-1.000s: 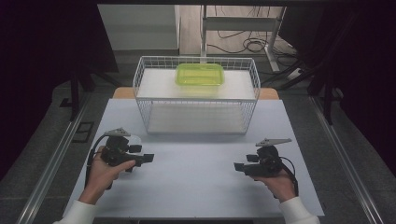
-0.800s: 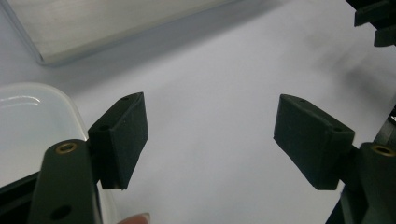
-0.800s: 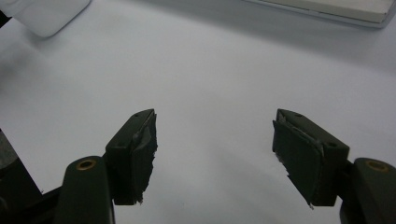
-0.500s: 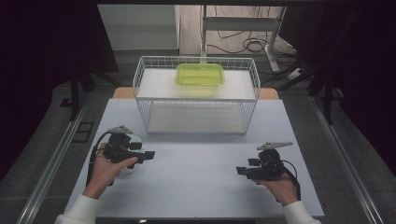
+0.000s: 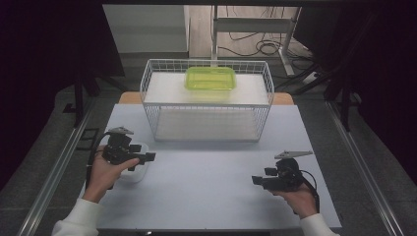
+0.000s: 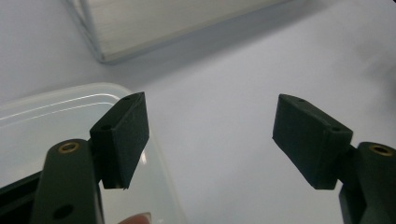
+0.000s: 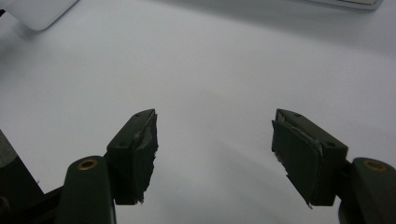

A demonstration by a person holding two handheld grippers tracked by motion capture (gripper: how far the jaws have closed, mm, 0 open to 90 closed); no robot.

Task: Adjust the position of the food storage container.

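My left gripper (image 5: 145,160) hovers at the table's left, its jaws open and pointing right, nothing between them (image 6: 210,126). Just under its left jaw sits a clear plastic tub (image 5: 136,172), whose rim (image 6: 70,100) shows below that jaw. At the right front my right gripper (image 5: 260,176) points left, also open with only bare table between its jaws (image 7: 215,140). A lime-green container (image 5: 210,77) lies in the white wire basket (image 5: 206,105) at the back middle.
The pale table top (image 5: 211,167) stretches between the two hands. The basket's near corner (image 6: 100,51) lies just beyond the left gripper. Metal rails (image 5: 59,167) run along both sides of the table; cables lie on the floor behind.
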